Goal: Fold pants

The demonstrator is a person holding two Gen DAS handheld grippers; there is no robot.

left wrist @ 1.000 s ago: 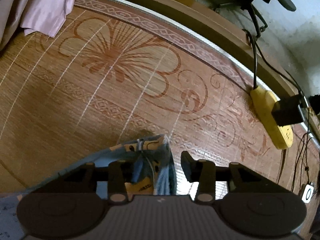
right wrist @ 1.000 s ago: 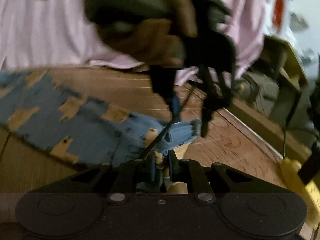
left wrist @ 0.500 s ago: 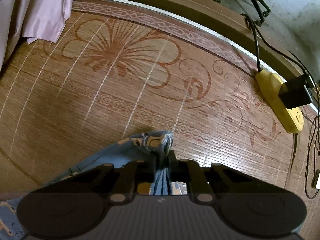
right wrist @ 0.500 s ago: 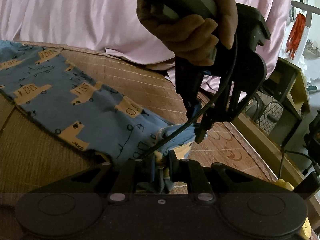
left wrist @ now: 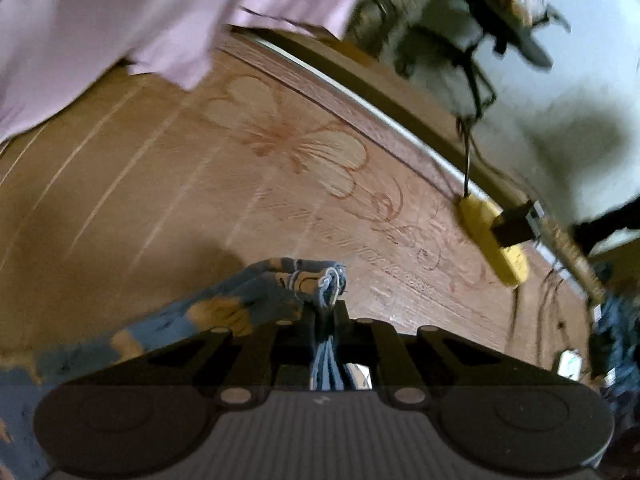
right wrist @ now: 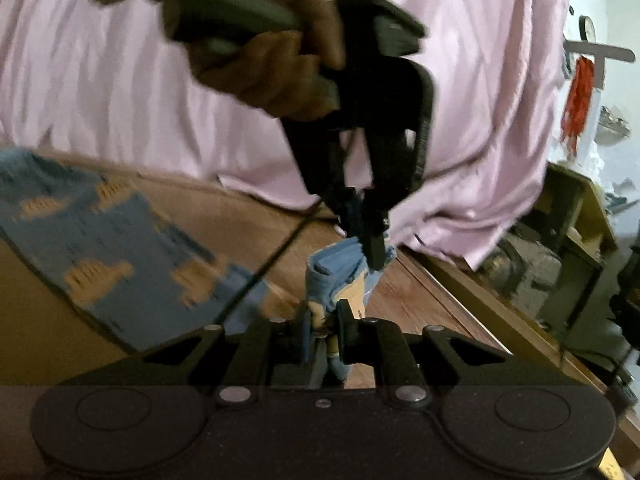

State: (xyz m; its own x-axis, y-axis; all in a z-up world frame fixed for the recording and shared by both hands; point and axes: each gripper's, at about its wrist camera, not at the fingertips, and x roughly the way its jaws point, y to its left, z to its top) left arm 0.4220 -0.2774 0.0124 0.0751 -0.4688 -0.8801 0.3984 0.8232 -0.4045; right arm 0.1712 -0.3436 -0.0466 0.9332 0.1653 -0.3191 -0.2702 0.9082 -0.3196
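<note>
Both grippers pinch one end of the blue pants. The left gripper is clamped on a bunched edge, and the right gripper grips the cloth just beside it. The rest of the pants lies on a brown mat with flower drawings. A pink sheet hangs behind. A yellow power strip sits at the mat's edge.

A woven mat printed with a red-brown flower and scrolls carries everything, spreading ahead of the left jaws. The blue pants lie partly on it, left of the right jaws. A yellow power strip rests, probably on the mat's far edge, ahead-right of the left jaws, and pink cloth drapes its far-left side.
</note>
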